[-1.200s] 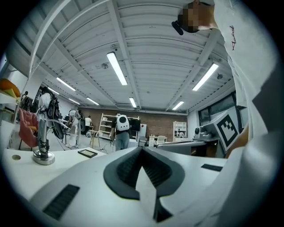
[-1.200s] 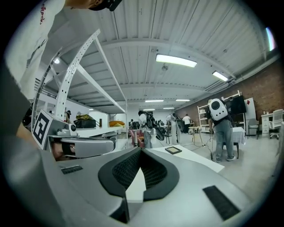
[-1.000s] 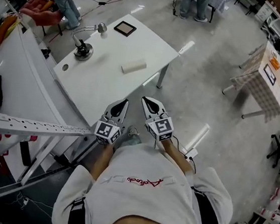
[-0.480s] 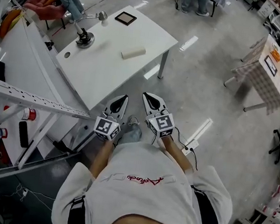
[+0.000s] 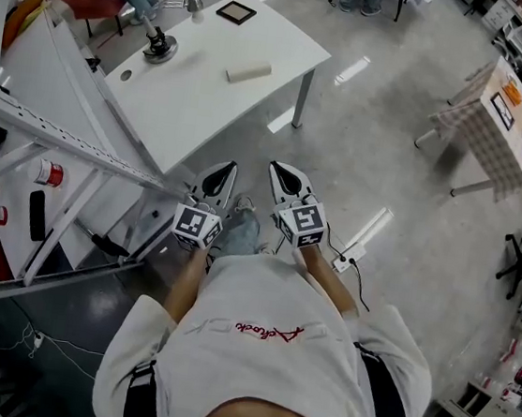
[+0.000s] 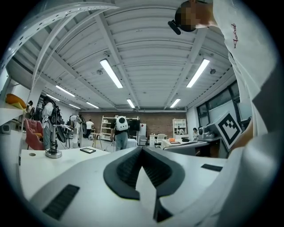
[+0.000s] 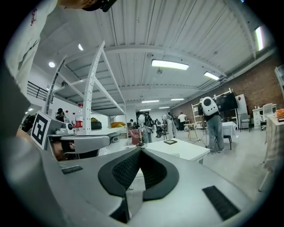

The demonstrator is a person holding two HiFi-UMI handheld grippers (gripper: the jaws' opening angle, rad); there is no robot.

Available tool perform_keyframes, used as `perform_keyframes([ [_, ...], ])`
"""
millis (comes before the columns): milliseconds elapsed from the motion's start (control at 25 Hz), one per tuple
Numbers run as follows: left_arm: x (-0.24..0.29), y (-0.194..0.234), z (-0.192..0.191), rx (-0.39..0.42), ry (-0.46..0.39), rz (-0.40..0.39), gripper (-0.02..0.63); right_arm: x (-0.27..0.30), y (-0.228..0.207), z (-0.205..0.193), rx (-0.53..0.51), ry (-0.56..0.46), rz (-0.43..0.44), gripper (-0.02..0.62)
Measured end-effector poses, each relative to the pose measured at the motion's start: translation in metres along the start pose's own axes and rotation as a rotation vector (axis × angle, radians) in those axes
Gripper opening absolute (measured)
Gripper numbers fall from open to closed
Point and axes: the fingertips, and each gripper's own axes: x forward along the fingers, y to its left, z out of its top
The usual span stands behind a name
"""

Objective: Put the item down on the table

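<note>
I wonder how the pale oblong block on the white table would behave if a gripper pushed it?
The pale block lies flat on its long side on the white table, so it would probably slide rather than tip. Its edges look fairly square, so rolling seems unlikely, though it shows too small to be sure. Stiffness cannot be judged.

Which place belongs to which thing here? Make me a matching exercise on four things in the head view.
Things:
1 pale block
2 black frame
3 red can
4 checked table

Places:
A in the metal rack at left
B far end of the white table
C on its own at the far right
D on the white table, about midway along its right side

Pairs: 1-D, 2-B, 3-A, 4-C
</note>
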Motion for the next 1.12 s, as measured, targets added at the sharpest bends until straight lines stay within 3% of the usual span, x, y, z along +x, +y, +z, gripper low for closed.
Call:
perform_keyframes([
  [1120,-0.026,-0.019,-0.001,0.001,-0.017,-0.011,0.005,-0.032,0.004,-0.003,0.001,-0.003,-0.055,0.005],
])
